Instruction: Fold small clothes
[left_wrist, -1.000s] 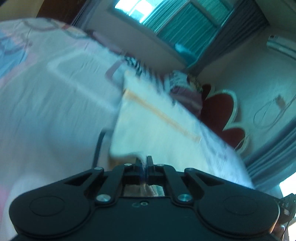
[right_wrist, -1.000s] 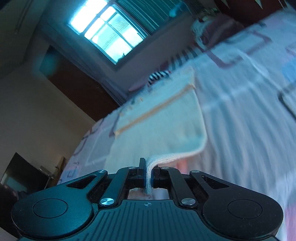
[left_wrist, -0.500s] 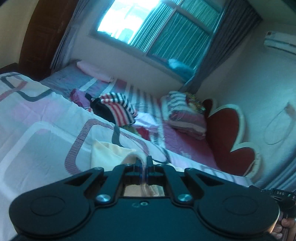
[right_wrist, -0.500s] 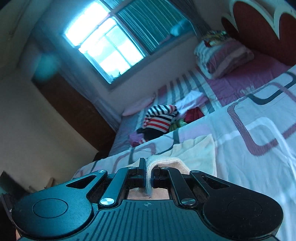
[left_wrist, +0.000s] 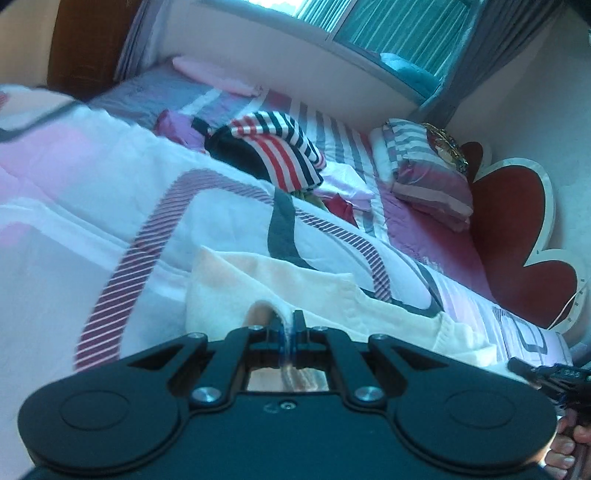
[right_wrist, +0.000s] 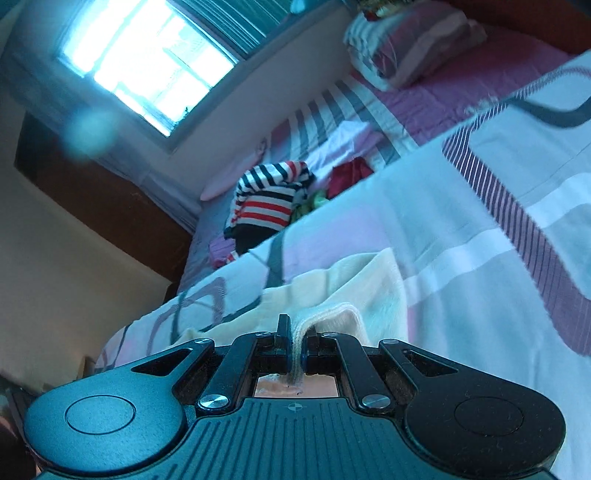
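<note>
Left wrist view showed the left gripper (left_wrist: 290, 328) pinching a fold of the cream garment (left_wrist: 258, 288), which lay bunched on the patterned bedspread (left_wrist: 92, 206) in the lower centre of the frame. A second earlier the same cloth was spread flat and long ahead of the jaws; now its far edge sat close in, doubled over. In the right wrist view the right gripper (right_wrist: 295, 345) was likewise clamped on a ribbed hem of the garment (right_wrist: 351, 288), with the cloth heaped just ahead of it at lower centre. Both grippers had carried their edges across the bed, so the fold looked nearly laid, with release likely the remaining step. A striped pile of clothes (left_wrist: 280, 147) waited in the upper middle, well apart.
</note>
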